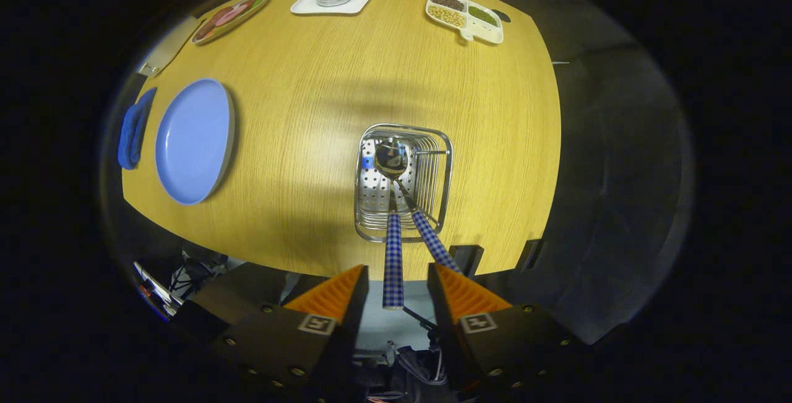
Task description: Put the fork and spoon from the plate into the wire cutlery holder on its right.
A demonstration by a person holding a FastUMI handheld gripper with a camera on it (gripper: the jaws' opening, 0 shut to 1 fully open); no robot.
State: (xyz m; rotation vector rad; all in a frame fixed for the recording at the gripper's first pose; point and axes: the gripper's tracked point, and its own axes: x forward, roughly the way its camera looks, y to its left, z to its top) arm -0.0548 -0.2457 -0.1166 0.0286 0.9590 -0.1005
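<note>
The fork's head lies hidden behind the spoon (391, 158) inside the wire cutlery holder (403, 181). Gripper (396, 282) fingers stand apart, clamping nothing, above it. Wooden table (322, 112), blue plate (193, 141) leftward.

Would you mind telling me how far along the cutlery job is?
Nearly done, it seems. The blue plate is bare, and two checked-handled utensils stand in the wire holder: the spoon and another, presumably the fork. The gripper is open, fingers either side of the spoon's handle. Only backing away remains.
</note>
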